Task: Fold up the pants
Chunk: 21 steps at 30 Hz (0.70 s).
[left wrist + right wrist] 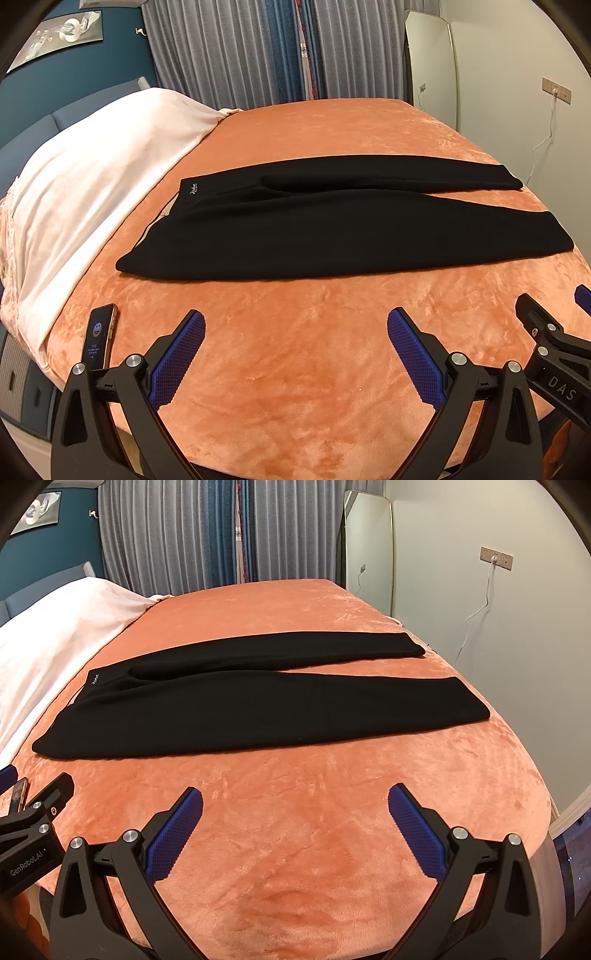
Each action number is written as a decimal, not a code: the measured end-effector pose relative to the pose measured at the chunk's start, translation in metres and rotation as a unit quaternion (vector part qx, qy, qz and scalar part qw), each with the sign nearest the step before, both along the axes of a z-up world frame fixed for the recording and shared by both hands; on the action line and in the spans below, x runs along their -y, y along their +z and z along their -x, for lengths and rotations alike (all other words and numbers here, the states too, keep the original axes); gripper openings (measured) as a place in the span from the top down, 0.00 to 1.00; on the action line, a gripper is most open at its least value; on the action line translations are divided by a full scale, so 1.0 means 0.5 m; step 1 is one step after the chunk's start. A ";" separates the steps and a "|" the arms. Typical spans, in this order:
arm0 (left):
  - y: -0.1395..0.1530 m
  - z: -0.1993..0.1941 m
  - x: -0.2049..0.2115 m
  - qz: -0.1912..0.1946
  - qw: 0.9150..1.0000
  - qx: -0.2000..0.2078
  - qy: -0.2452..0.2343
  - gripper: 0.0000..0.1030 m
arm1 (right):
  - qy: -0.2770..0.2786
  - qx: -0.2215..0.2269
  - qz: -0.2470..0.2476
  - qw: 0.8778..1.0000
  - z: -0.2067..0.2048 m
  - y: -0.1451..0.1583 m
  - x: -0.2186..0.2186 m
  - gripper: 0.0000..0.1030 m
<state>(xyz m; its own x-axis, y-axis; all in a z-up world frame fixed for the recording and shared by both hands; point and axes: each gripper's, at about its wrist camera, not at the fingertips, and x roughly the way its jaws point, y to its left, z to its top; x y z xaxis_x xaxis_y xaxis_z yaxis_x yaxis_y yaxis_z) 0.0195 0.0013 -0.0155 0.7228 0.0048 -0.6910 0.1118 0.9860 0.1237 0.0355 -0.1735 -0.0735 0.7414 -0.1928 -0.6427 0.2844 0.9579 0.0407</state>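
Note:
Black pants lie flat across the orange bed, waistband at the left, both legs stretched to the right and slightly apart. They also show in the right wrist view. My left gripper is open and empty, hovering above the bed's near part, short of the pants. My right gripper is open and empty, also short of the pants. The right gripper's finger shows at the right edge of the left wrist view. The left gripper's finger shows at the left edge of the right wrist view.
The orange blanket covers the bed. A white cover lies over the pillows at the left. A phone lies near the bed's front left edge. Curtains and a white wall with a cable stand behind.

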 end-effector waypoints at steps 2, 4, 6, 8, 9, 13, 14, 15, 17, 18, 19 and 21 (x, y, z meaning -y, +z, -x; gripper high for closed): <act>0.000 0.000 0.001 -0.001 1.000 0.000 0.001 0.05 | 0.000 0.000 0.001 1.000 0.000 0.000 0.000 0.04; 0.001 0.001 0.004 -0.002 1.000 0.000 0.001 0.05 | 0.000 0.000 0.001 1.000 0.000 0.001 0.000 0.04; 0.002 0.002 0.007 -0.002 1.000 0.000 0.001 0.05 | 0.000 0.000 0.001 1.000 0.000 0.001 -0.001 0.04; 0.002 0.003 0.008 -0.003 1.000 0.000 0.003 0.05 | 0.001 0.000 0.001 1.000 0.000 0.001 -0.001 0.04; 0.002 0.003 0.009 -0.002 1.000 0.000 0.001 0.05 | 0.001 0.000 0.001 1.000 0.000 0.001 -0.001 0.04; 0.003 0.004 0.012 -0.004 1.000 0.000 0.002 0.05 | 0.000 0.000 0.001 1.000 0.001 0.001 -0.002 0.04; 0.003 0.004 0.011 -0.003 1.000 0.001 0.001 0.05 | 0.000 0.000 0.002 1.000 0.001 0.002 -0.002 0.04; 0.003 0.004 0.011 -0.003 1.000 0.000 0.001 0.05 | 0.000 0.000 0.001 1.000 0.001 0.002 -0.002 0.04; 0.004 0.003 0.011 -0.003 1.000 0.001 0.001 0.05 | 0.000 0.000 0.002 1.000 0.001 0.002 -0.002 0.04; 0.004 0.002 0.012 -0.003 1.000 0.000 0.001 0.05 | 0.000 0.000 0.003 1.000 0.001 0.002 -0.002 0.04; 0.004 0.003 0.014 -0.003 1.000 0.000 0.001 0.05 | 0.000 0.000 0.002 1.000 0.001 0.002 -0.001 0.04; 0.004 0.002 0.012 -0.003 1.000 0.000 0.001 0.05 | 0.000 0.000 0.001 1.000 0.000 0.002 -0.001 0.04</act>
<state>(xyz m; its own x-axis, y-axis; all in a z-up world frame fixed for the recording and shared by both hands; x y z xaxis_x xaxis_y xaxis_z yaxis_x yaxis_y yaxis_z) 0.0183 -0.0047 -0.0137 0.7235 0.0104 -0.6903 0.1094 0.9855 0.1295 0.0354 -0.1731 -0.0724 0.7416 -0.1939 -0.6422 0.2838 0.9581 0.0384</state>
